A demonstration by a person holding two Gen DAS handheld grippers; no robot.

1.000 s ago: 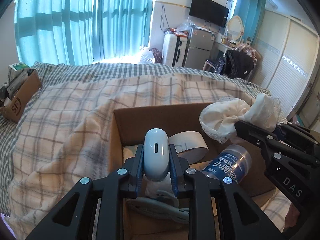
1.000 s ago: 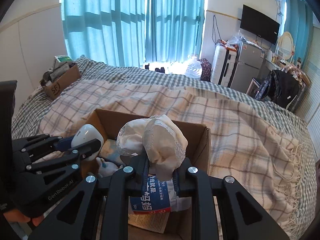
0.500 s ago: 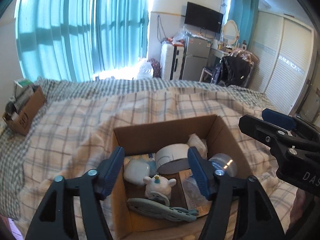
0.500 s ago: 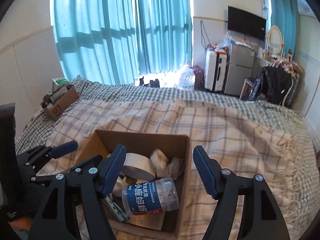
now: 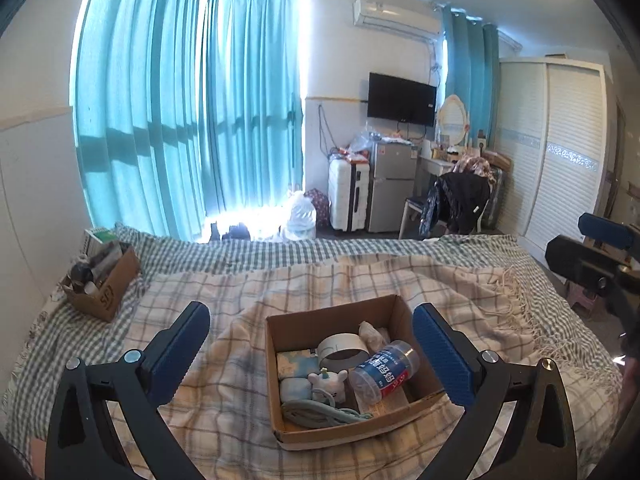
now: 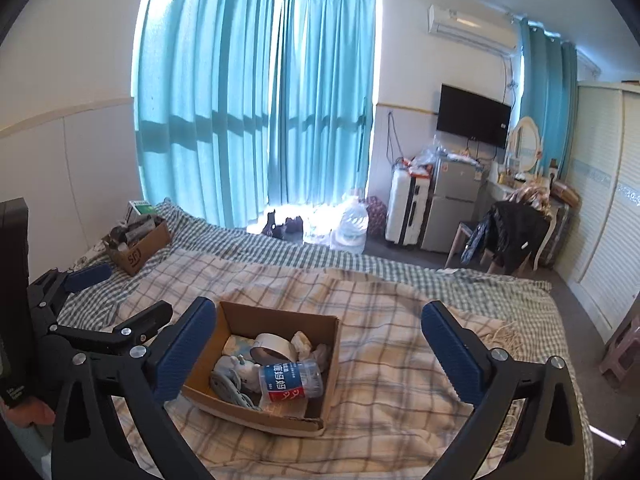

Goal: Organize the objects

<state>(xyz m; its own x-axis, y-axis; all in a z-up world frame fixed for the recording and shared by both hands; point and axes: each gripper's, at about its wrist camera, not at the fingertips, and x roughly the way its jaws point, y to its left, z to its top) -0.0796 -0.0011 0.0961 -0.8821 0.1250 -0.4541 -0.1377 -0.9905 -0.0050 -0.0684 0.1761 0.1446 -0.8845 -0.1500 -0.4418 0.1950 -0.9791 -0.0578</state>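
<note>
A bed (image 5: 460, 292) under a plaid blanket fills both views, and near its middle sits the open cardboard box (image 5: 332, 320) holding the task's things — a roll of tape (image 5: 342, 350), a blue-labelled bottle (image 5: 384, 372) lying on its side, a crumpled white cloth (image 5: 370, 332), a small white figure (image 5: 330, 380) and a pale green strap (image 5: 320, 412). The left gripper (image 5: 312, 356) and right gripper (image 6: 320, 354) both hang above the box with jaws spread wide, holding nothing. The filling step looks finished — next would be finding any stray item, perhaps by the smaller box (image 6: 138, 250) at the bed's far corner, well apart.
</note>
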